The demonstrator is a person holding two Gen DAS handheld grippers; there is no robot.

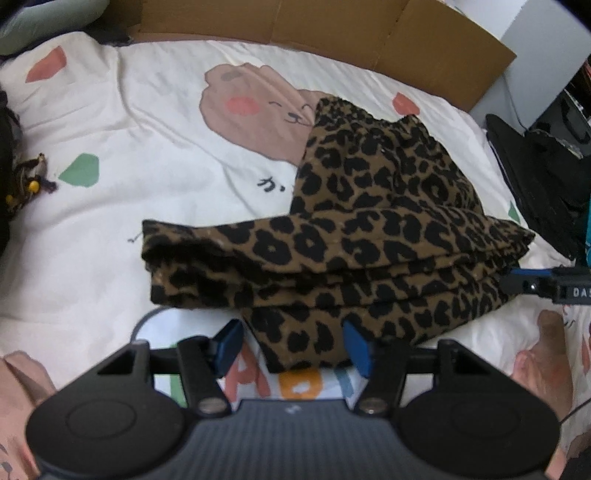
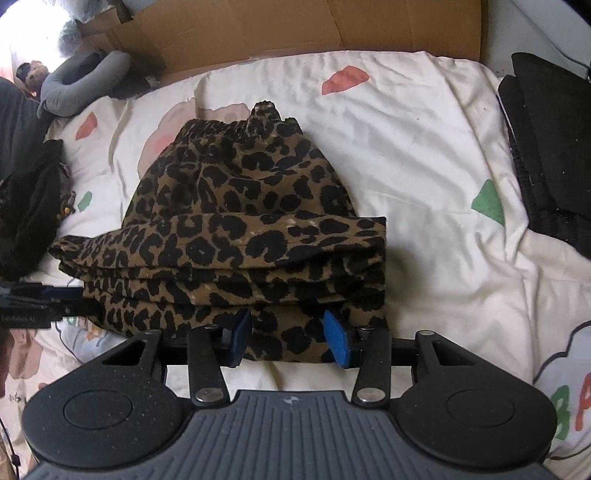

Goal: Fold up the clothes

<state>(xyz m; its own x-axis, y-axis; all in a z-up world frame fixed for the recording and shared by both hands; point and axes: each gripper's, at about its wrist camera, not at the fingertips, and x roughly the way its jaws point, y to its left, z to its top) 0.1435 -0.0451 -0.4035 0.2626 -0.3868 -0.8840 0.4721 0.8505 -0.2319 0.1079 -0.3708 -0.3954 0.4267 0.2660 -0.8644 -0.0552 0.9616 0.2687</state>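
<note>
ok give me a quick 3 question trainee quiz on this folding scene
1. True or false: the leopard garment lies in stacked folds on the bedsheet.
2. Multiple choice: what stands along the far edge of the bed? A) a wooden headboard B) flattened cardboard C) a mirror
3. Short answer: what lies between the blue pads of the left gripper and of the right gripper?

Key
1. True.
2. B.
3. The near edge of the leopard garment. In both views the pads stand apart on either side of the fabric, not pressed on it.
</note>
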